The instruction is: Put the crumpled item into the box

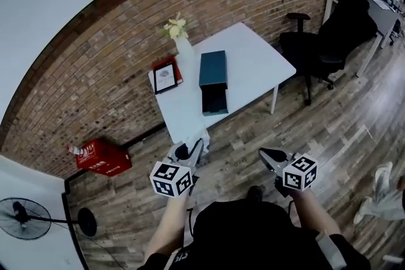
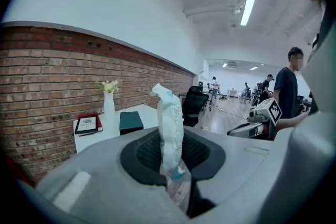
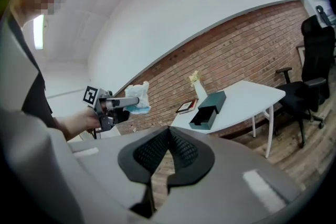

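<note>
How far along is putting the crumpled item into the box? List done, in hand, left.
Done: the left gripper is shut on the crumpled item.
In hand: it is held up, short of the table.
Left: reach the box, its drawer out, and release it inside.

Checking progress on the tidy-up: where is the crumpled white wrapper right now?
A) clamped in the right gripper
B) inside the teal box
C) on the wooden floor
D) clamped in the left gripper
D: the left gripper is shut on the crumpled white wrapper, which sticks up between its jaws, well short of the teal box on the white table; the right gripper is shut on nothing.
</note>
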The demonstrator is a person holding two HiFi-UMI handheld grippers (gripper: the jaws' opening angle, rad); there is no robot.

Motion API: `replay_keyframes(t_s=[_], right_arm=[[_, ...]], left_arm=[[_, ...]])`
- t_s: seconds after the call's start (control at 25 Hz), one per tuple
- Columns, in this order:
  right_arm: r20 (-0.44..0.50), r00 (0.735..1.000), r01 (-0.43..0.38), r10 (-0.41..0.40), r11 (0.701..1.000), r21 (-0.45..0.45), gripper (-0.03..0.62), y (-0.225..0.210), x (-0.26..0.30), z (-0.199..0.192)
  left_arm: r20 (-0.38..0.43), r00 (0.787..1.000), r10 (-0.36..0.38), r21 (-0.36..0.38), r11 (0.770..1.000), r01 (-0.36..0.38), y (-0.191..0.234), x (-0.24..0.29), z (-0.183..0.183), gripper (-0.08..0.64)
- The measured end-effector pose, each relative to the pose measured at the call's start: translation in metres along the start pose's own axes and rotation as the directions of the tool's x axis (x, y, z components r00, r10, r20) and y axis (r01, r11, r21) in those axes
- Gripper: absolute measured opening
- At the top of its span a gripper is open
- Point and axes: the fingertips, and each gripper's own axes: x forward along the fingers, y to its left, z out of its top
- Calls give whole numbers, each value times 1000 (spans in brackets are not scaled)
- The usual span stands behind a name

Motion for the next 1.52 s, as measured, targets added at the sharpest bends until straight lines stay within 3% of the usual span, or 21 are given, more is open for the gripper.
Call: replay_keyframes(t_s=[0.16,0.44,0.68,0.88,1.16,1.52], right_arm=[[28,997,65,-67,996,67,0,-42,-11,8],[-14,995,99,-98,991,94,0,-77,6,7],[-34,995,90,-89,994,57,0,-105,56,38],[-3,992,125,-125,991,38,1,-145,109,92],[-45,997,62,-65,996,-70,0,-162,192,143],[-53,998,27,-26,1000,14,0,-211,198,162]], left_arm=[[-11,999,-43,-5,999,43,-6,38,8,58],[-34,995,-89,-59,994,87,8,88,-7,58],[-14,996,-88,-88,992,87,61,135,2,58],[0,997,-81,-77,994,80,127,179,27,58],[-10,994,-110,-66,992,109,178,223,50,58],[-101,992,-72,-179,982,53,180,259,21,60]])
